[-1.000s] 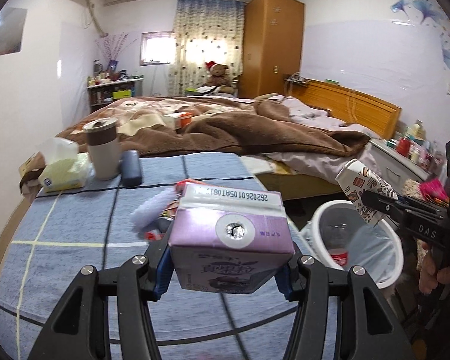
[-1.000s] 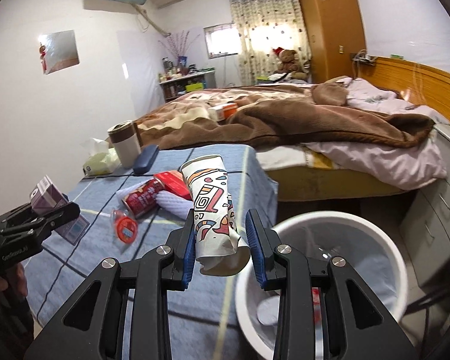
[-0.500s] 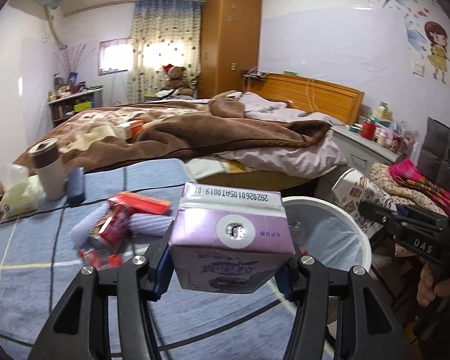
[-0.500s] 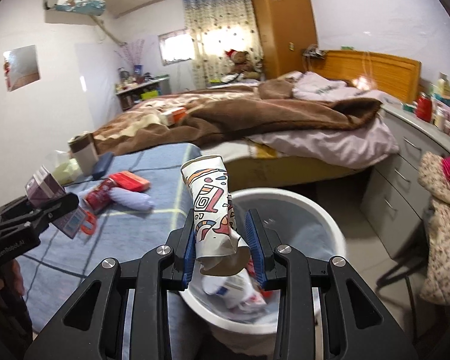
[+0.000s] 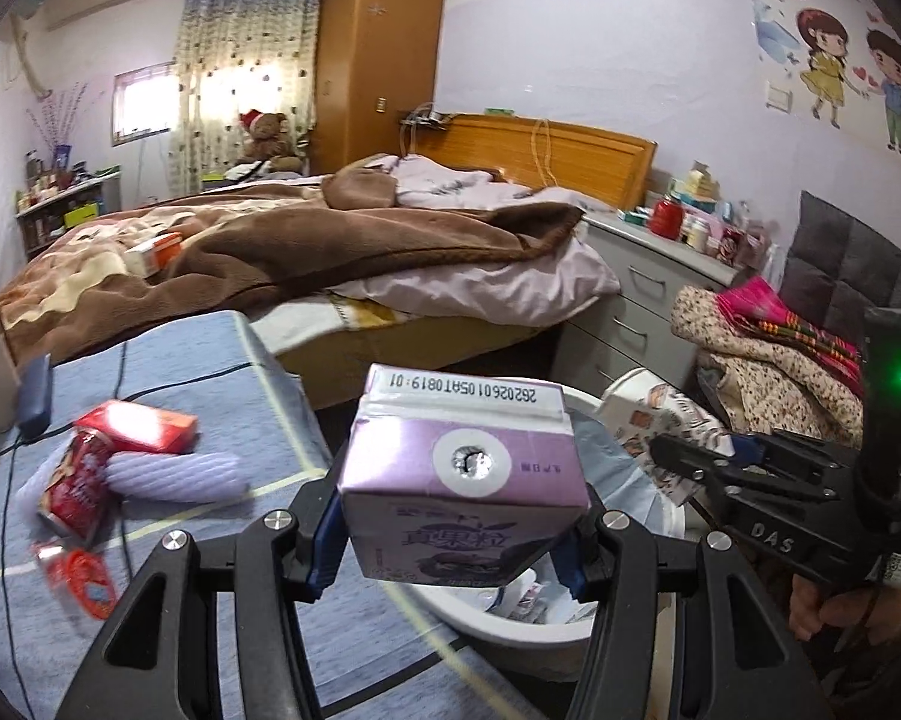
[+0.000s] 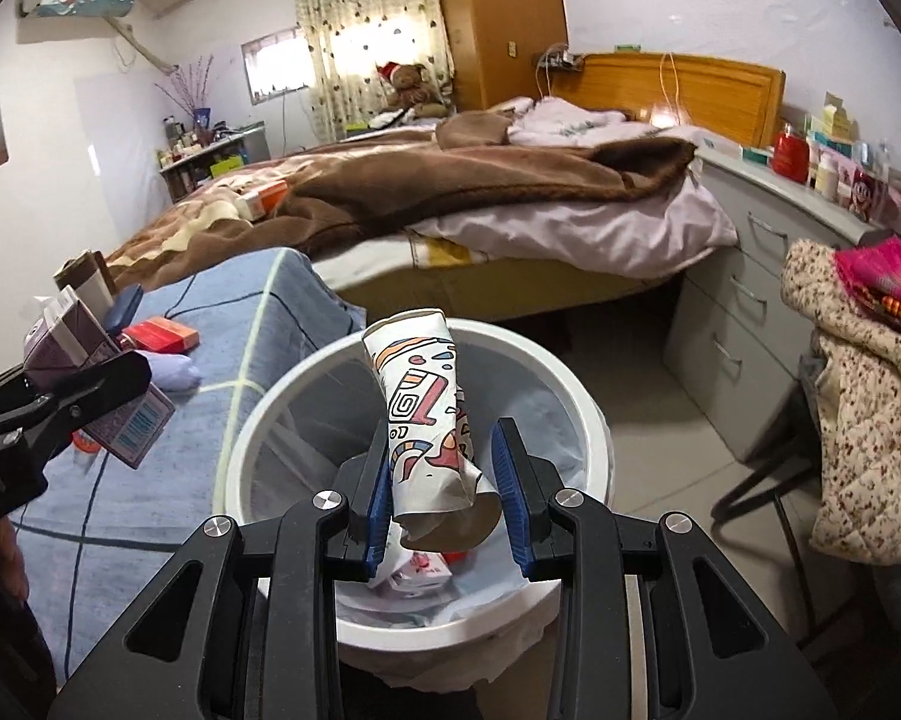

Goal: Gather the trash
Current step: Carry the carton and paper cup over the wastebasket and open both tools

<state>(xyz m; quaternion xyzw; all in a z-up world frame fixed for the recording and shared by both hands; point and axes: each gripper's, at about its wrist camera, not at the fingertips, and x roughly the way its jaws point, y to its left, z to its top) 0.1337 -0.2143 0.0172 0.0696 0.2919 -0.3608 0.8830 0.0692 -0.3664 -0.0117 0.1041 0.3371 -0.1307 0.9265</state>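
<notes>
My left gripper [image 5: 450,546] is shut on a purple milk carton [image 5: 462,480] and holds it at the near rim of the white trash bin [image 5: 498,630]. My right gripper [image 6: 444,498] holds a crushed patterned paper cup [image 6: 420,414] over the bin's opening [image 6: 576,402]; the right pad stands a little off the cup. Both show in the other view: the cup [image 5: 648,426] and the carton [image 6: 90,372]. Trash lies in the bin. A red can [image 5: 75,492], a red box [image 5: 138,426] and a lilac bundle [image 5: 174,474] lie on the blue table.
The blue cloth table [image 6: 168,480] is left of the bin. A bed with a brown blanket [image 6: 450,192] is behind. Grey drawers [image 6: 762,300] and a chair piled with clothes [image 6: 858,390] stand to the right. A tumbler [image 6: 87,282] stands at the table's back.
Both grippers have swung right from over the table to the bin. The cup now hangs over the bin's opening and the right jaws have widened slightly.
</notes>
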